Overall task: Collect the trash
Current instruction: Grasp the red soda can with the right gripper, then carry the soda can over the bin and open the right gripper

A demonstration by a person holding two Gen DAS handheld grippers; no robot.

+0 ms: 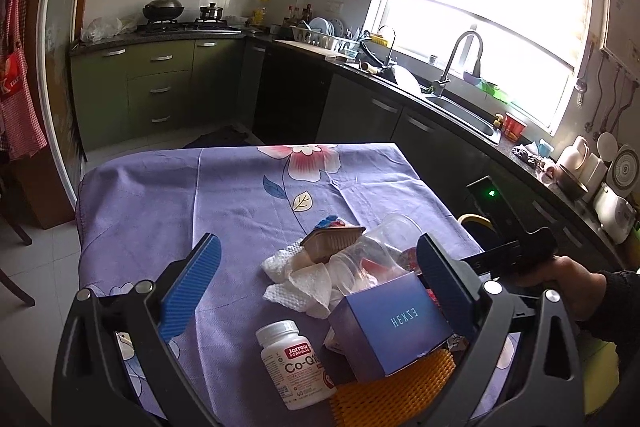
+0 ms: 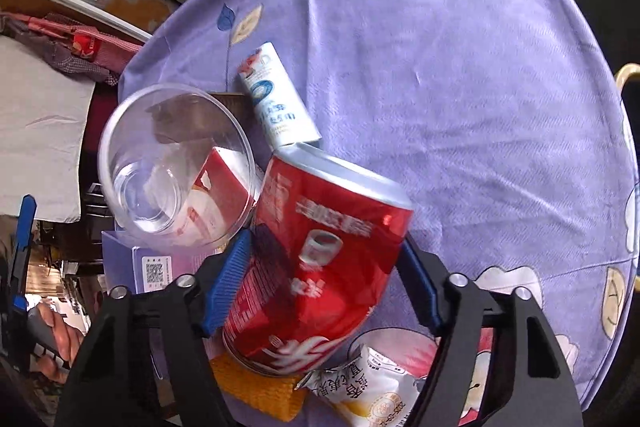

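Observation:
A pile of trash lies on the purple flowered tablecloth (image 1: pixel 168 203). In the left wrist view it holds a blue box (image 1: pixel 394 323), a white pill bottle (image 1: pixel 294 363), crumpled tissue (image 1: pixel 300 279), a clear plastic cup (image 1: pixel 376 251), a foil tray (image 1: pixel 332 241) and orange foam netting (image 1: pixel 396 391). My left gripper (image 1: pixel 316 287) is open above the pile, its jaws wide on either side. My right gripper (image 2: pixel 324 279) is shut on a red can (image 2: pixel 316 259). Beside the can are the clear cup (image 2: pixel 172 167), a white tube (image 2: pixel 276 99) and a snack wrapper (image 2: pixel 368 387).
The table's far half is bare cloth (image 2: pixel 460 67). Behind it are green kitchen cabinets (image 1: pixel 160 87), a stove with pots (image 1: pixel 180 15) and a sink counter (image 1: pixel 460 99) under a bright window. A chair back (image 2: pixel 624 75) stands at the table's right edge.

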